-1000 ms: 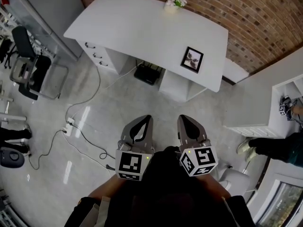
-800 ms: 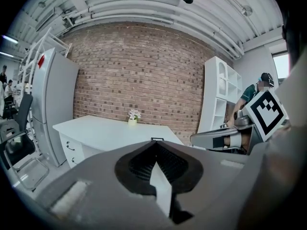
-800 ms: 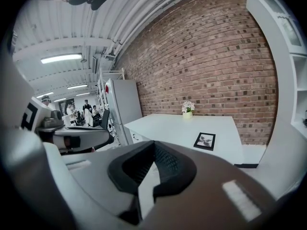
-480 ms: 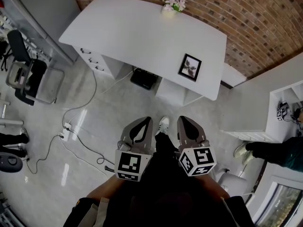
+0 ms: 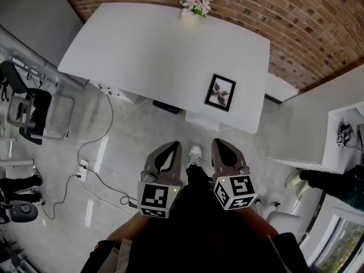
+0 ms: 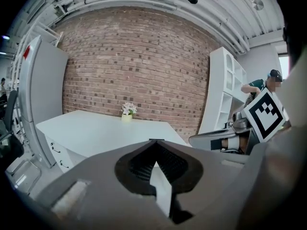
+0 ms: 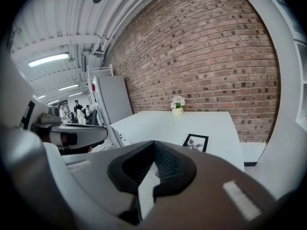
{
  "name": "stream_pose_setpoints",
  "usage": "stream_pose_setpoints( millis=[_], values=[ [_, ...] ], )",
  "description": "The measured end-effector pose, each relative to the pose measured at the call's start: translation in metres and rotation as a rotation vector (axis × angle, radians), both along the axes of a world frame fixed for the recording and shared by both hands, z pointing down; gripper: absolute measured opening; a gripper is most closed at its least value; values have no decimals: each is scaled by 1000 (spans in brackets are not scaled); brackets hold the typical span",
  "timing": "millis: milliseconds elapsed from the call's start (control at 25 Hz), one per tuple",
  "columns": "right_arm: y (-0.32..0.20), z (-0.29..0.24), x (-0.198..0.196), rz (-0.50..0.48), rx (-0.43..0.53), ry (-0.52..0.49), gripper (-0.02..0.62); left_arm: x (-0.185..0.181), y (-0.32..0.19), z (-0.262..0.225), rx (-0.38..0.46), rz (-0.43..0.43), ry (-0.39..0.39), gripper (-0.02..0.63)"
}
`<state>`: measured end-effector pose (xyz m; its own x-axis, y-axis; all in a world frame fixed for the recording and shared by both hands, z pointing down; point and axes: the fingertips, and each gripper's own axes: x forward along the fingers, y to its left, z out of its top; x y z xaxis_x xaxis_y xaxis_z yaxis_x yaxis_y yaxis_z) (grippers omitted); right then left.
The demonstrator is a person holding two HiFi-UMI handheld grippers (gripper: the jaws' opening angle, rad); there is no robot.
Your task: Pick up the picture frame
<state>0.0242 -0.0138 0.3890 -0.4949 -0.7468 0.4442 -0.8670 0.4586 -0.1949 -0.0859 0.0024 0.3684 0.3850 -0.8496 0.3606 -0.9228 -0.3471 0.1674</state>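
Head view shows the left gripper (image 5: 172, 145) and the right gripper (image 5: 219, 143) side by side, low in the picture, above the floor (image 5: 119, 152) and well short of the desk (image 5: 142, 50). In the left gripper view the jaws are pressed together with nothing between them. The right gripper view shows the same: jaws closed, tips meeting, empty.

The picture frame (image 5: 220, 92) lies flat on the white desk near its right front corner, untouched; the right gripper view shows it just past the jaw tips (image 7: 195, 142). A vase of flowers (image 5: 192, 4) stands at the desk's back edge against the brick wall (image 5: 301, 21). Cables (image 5: 99, 172) trail across the pale floor, a chair (image 5: 34, 110) sits at the left, and another person (image 5: 335, 181) stands at the right.
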Motion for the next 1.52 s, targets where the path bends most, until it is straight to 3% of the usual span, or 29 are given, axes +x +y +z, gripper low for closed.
stream_pose_setpoints(
  millis=[480,840,1160,1240,1520],
  values=[
    [-87,37,53,65,-67,2,2,53,-101,35,-51,52,-49,2],
    [-117,75,76,99,-157,21,2,77,-143,71,-108,83,-95,2],
    [-138,116,89,170,-256,42,3,87,-166,130,-275,151,-69,38],
    [-144,124,88,176,-281,40,55,88,-173,140,-306,161,-61,48],
    [-156,159,96,245,-360,53,59,98,-191,182,-415,193,-59,80]
  ],
)
